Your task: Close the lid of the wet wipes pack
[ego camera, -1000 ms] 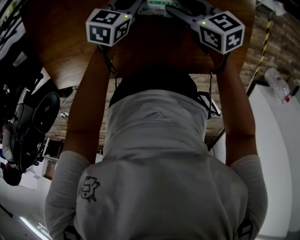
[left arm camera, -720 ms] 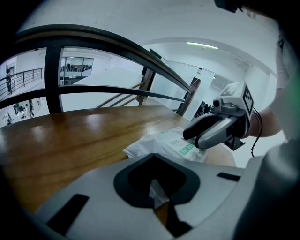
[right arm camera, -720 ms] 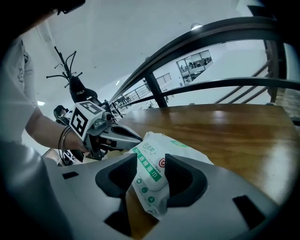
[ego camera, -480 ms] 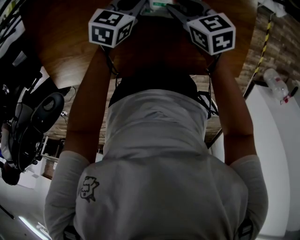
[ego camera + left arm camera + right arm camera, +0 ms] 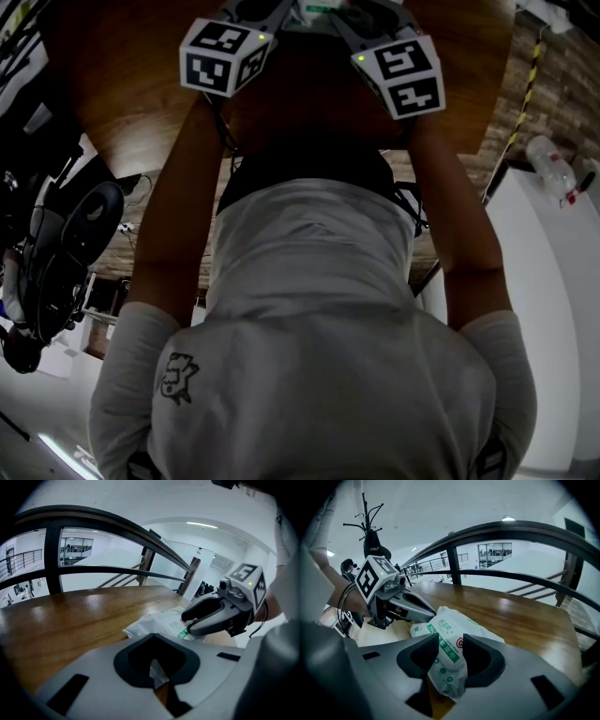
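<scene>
Round wooden table [image 5: 525, 616] before a curved railing [image 5: 506, 531]. The wet wipes pack [image 5: 450, 625] is lying at 6 o'clock in the right gripper view, white with green print (lid flap not discernible). The left gripper [image 5: 157, 672], at its 10 o'clock, is pinching the end seam narrowly, probably anchoring it. The right gripper [image 5: 450, 645], whose jaws have just been closing, is clasping the near end widely.

Brown wooden table [image 5: 520, 616], dark railing [image 5: 511, 527] behind it (coat stand [image 5: 364, 513] farther off).
</scene>
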